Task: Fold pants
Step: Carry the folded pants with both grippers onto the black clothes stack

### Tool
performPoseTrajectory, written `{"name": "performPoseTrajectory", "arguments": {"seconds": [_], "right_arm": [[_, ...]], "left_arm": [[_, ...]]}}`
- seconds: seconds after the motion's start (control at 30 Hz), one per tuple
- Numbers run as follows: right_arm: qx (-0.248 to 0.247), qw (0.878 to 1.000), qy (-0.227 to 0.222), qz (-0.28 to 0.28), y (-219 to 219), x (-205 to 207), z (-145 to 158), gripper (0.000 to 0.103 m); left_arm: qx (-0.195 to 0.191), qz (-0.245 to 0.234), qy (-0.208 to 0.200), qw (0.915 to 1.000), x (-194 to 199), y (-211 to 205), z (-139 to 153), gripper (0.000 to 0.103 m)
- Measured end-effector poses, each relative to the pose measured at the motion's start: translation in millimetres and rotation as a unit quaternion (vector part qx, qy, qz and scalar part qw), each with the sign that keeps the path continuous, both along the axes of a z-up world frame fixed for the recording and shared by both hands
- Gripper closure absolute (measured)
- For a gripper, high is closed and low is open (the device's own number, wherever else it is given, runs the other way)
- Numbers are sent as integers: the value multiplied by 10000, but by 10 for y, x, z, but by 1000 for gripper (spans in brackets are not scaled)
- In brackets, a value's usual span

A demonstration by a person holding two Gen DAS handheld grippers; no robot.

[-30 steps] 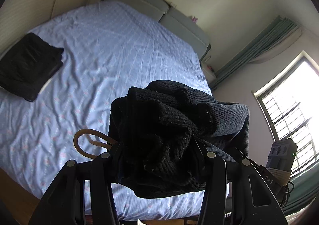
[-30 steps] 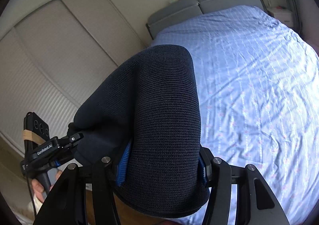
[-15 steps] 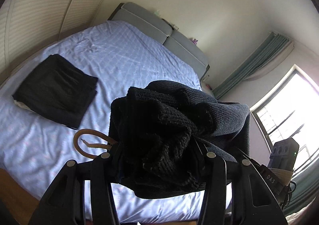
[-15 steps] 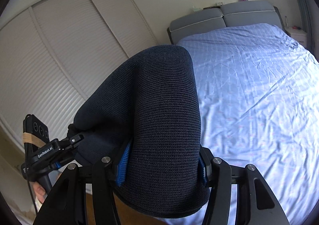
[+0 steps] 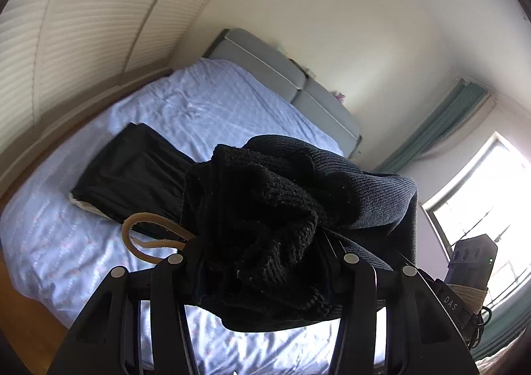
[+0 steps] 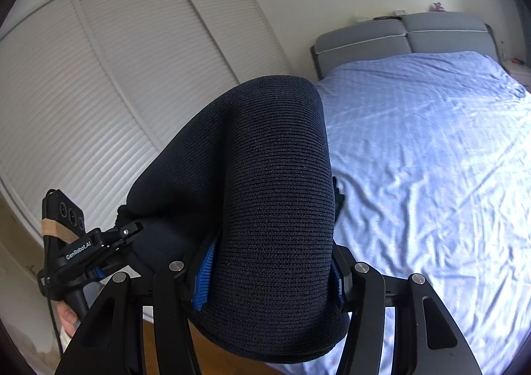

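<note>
The knitted pants (image 6: 275, 209) are showing dark navy, almost black, in a fine ribbed weave, with a tan drawstring (image 5: 146, 235) looping out. The bed sheet (image 6: 431, 149) is showing pale blue with a faint check, the headboard (image 6: 398, 33) grey, the louvred doors (image 6: 116, 76) white, the curtain (image 5: 441, 122) green.

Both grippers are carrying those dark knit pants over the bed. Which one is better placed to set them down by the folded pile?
Probably the left gripper: its camera shows the folded pile just ahead, while the right gripper, also clamping the knit pants, faces bare bedsheet.
</note>
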State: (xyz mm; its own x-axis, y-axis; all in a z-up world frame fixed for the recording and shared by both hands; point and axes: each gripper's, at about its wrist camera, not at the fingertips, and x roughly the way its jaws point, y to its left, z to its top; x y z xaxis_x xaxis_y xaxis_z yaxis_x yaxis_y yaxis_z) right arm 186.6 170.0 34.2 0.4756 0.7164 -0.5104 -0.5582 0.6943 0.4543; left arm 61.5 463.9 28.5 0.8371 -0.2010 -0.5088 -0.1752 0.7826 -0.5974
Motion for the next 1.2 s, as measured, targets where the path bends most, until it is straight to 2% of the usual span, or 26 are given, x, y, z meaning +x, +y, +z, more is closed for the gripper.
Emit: {"name": "performPoseTrajectory", "arguments": {"seconds": [0.13, 0.33, 0.5, 0.7, 0.8, 0.93, 1.1, 1.2], "right_arm": [[116, 9998, 70, 151, 133, 176, -41, 47], [-18, 9996, 210, 180, 567, 220, -124, 47], [-131, 9980, 617, -42, 937, 202, -356, 47], [-256, 9923, 1169, -309, 1358, 381, -698, 47], [-246, 9877, 1475, -458, 1517, 575, -917, 47], [-268, 9843, 1653, -562, 1778, 891, -1187, 47], [-272, 9826, 1725, -637, 2099, 1442, -1481, 47], [-407, 9813, 1746, -701, 2262, 1726, -1639, 48]], "left_arm": [[95, 99, -23, 9999, 34, 171, -19, 54], [-30, 58, 157, 9999, 218, 574, -206, 54], [-113, -271, 592, 9978, 551, 1039, -451, 54], [-203, -688, 1058, 9918, 1000, 1468, -841, 54], [-216, -834, 1171, 9894, 1259, 1659, -1017, 54], [-269, -965, 1293, 9865, 1685, 1957, -1232, 54], [-397, -1100, 1346, 9840, 2334, 2307, -1525, 54], [-447, -1172, 1510, 9805, 2631, 2409, -1735, 54]]}}
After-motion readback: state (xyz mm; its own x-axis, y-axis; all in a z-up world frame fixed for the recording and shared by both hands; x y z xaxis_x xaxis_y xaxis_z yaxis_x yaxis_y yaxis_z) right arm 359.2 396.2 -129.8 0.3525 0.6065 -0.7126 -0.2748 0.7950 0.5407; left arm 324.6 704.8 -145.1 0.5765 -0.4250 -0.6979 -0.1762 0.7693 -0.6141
